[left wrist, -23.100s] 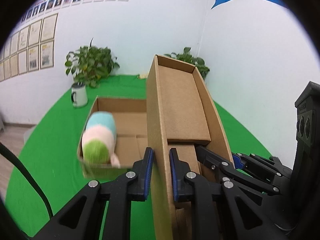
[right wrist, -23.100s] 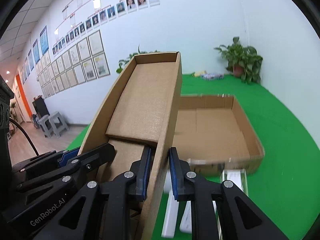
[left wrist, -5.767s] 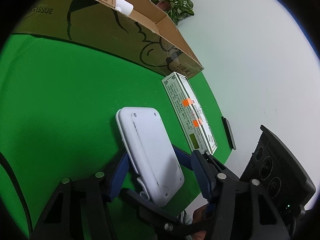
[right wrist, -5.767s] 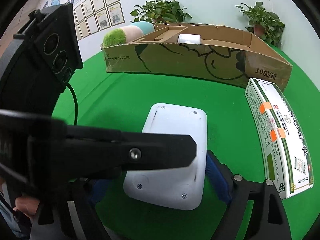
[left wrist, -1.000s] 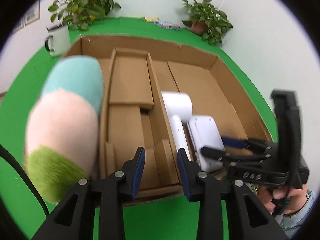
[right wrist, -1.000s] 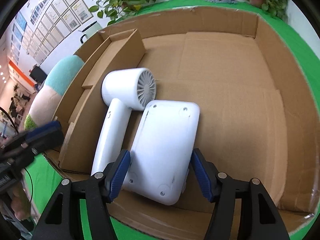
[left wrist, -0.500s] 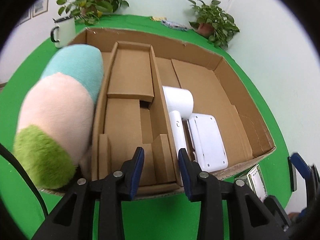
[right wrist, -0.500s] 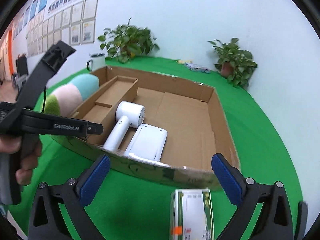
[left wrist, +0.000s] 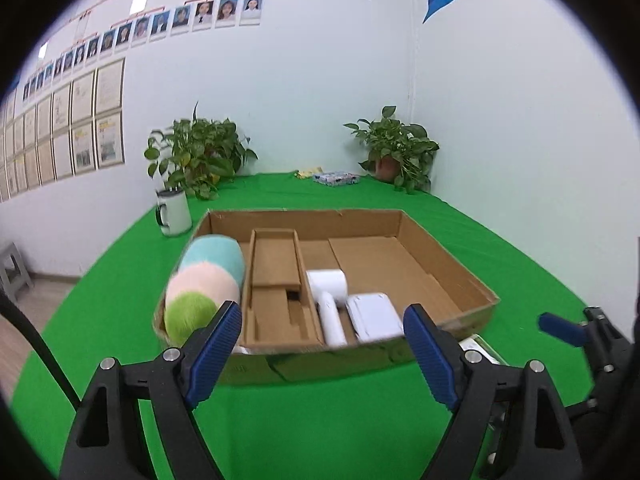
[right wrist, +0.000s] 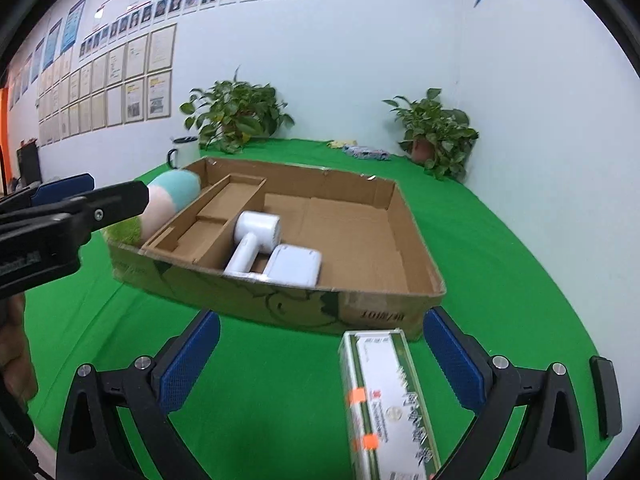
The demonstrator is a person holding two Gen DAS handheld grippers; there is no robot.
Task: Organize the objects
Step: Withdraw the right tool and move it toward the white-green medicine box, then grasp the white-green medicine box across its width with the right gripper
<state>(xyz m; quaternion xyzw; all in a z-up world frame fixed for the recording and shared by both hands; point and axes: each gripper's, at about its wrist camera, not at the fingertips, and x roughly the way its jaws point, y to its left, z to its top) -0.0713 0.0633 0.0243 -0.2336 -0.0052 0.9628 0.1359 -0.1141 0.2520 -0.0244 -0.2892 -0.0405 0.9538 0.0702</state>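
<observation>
Both tongs empty above the green bench

The left tongs (left wrist: 322, 338) are seen opening, nothing between; the right tongs (right wrist: 318, 354) are spread wide over the green-and-white carton (right wrist: 382, 400). The hair dryer (right wrist: 254, 240) and white device (right wrist: 294, 266) lie inside the cardboard tray (right wrist: 280, 300).

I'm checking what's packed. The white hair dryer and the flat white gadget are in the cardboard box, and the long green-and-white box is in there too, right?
Not quite. The hair dryer and flat white gadget lie in the cardboard box, but the green-and-white box lies outside it on the green cloth, as the right wrist view shows.
</observation>
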